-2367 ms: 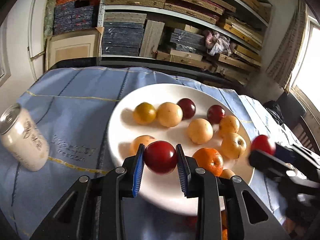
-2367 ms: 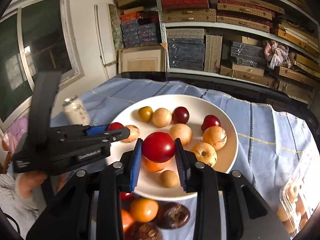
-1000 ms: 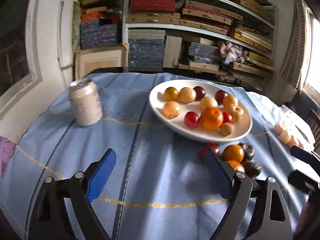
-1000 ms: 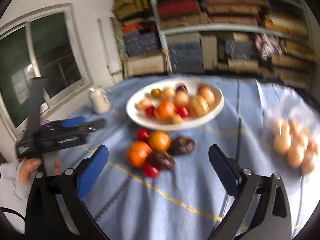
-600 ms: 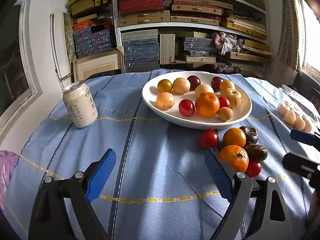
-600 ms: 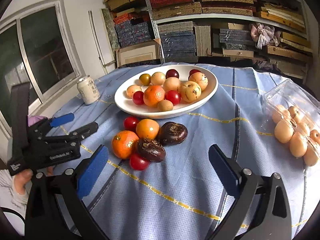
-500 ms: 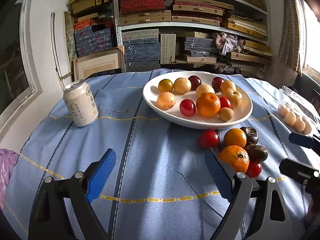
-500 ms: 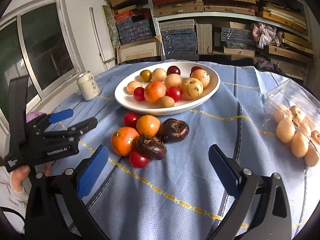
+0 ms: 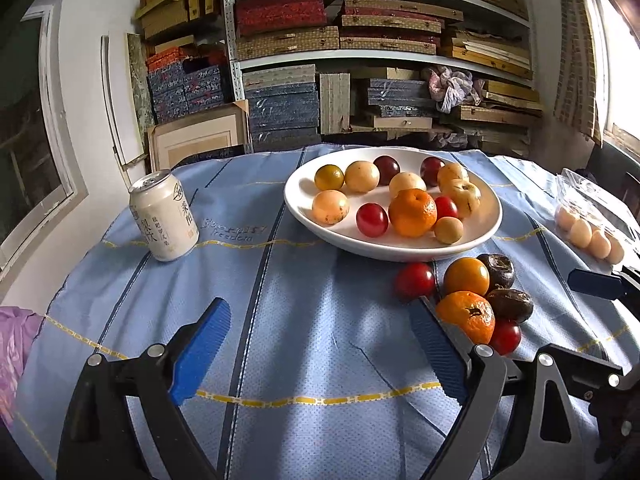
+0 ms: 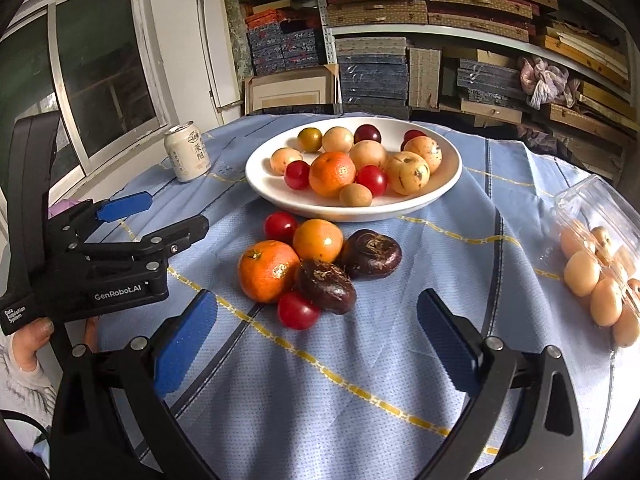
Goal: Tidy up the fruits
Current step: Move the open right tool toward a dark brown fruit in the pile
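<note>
Now both grippers stand wide and empty, where 2.4 s ago each clamped a red fruit over the white plate (image 9: 492,216): the left gripper (image 9: 320,344) and the right gripper (image 10: 316,332) hang back over the blue tablecloth (image 9: 280,320). Those red fruits lie in the plate, and a loose cluster of fruit (image 10: 316,264) sits on the cloth just near of it.

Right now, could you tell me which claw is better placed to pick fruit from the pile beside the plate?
Right claw: open, with the fruit pile centred ahead; the left claw sees it off to one side.
</note>
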Action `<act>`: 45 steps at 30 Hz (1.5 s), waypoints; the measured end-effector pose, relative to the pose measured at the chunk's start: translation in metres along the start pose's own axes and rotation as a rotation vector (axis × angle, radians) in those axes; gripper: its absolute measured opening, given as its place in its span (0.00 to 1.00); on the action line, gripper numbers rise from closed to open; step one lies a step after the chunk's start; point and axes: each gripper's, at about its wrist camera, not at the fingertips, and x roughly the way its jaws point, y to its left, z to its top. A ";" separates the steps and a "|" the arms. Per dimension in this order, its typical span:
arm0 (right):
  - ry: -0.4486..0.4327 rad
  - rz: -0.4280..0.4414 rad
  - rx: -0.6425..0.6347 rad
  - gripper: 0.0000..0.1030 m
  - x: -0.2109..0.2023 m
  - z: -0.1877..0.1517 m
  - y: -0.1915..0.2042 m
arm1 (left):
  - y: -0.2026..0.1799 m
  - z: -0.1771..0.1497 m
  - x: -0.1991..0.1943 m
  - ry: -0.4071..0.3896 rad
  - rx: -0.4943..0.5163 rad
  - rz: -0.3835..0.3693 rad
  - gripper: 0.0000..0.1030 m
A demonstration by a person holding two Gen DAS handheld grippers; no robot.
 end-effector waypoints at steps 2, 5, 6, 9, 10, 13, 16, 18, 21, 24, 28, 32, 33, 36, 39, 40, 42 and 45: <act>0.001 0.007 -0.005 0.95 0.000 0.000 0.001 | 0.002 0.000 0.001 0.009 -0.012 -0.006 0.90; 0.000 0.019 -0.006 0.95 -0.001 -0.001 0.000 | 0.009 0.001 0.004 0.023 -0.041 -0.018 0.90; 0.003 0.023 -0.004 0.95 -0.001 -0.002 -0.001 | 0.011 0.001 0.005 0.027 -0.050 -0.021 0.90; 0.009 0.031 -0.001 0.95 -0.001 -0.003 -0.001 | 0.015 0.000 0.007 0.042 -0.072 -0.030 0.90; 0.009 0.031 -0.004 0.95 -0.001 -0.003 0.000 | 0.016 0.000 0.008 0.046 -0.077 -0.033 0.90; 0.011 0.032 -0.043 0.95 -0.003 -0.005 0.006 | 0.018 -0.001 0.010 0.053 -0.088 -0.038 0.90; -0.019 -0.049 -0.084 0.95 -0.007 -0.002 0.004 | 0.019 -0.001 0.010 0.057 -0.089 -0.040 0.90; -0.041 -0.100 -0.021 0.95 -0.010 0.002 -0.016 | 0.019 -0.002 0.010 0.060 -0.086 -0.042 0.90; -0.032 -0.077 0.107 0.95 -0.011 0.003 -0.042 | 0.020 -0.002 0.012 0.067 -0.084 -0.045 0.90; -0.021 -0.105 0.093 0.95 -0.007 0.011 -0.039 | 0.024 -0.001 0.015 0.078 -0.103 -0.051 0.90; 0.018 -0.173 0.042 0.95 0.010 0.021 -0.032 | 0.029 -0.002 0.018 0.094 -0.130 -0.064 0.90; 0.062 -0.245 0.023 0.95 0.035 0.033 -0.032 | 0.032 -0.003 0.021 0.110 -0.145 -0.077 0.90; 0.092 -0.249 0.022 0.95 0.044 0.035 -0.033 | 0.033 -0.003 0.021 0.112 -0.148 -0.079 0.90; 0.122 -0.238 0.037 0.95 0.048 0.036 -0.036 | 0.035 -0.003 0.022 0.117 -0.155 -0.082 0.90; 0.137 -0.220 0.027 0.95 0.038 0.028 -0.035 | 0.037 -0.002 0.023 0.119 -0.157 -0.086 0.90; 0.151 -0.210 0.025 0.95 0.032 0.023 -0.037 | 0.036 -0.003 0.022 0.118 -0.157 -0.088 0.90; 0.180 -0.188 0.010 0.95 0.019 0.015 -0.039 | 0.034 -0.003 0.020 0.111 -0.149 -0.084 0.90; 0.129 -0.209 -0.014 0.95 -0.010 0.002 -0.036 | 0.031 -0.002 0.017 0.096 -0.134 -0.075 0.90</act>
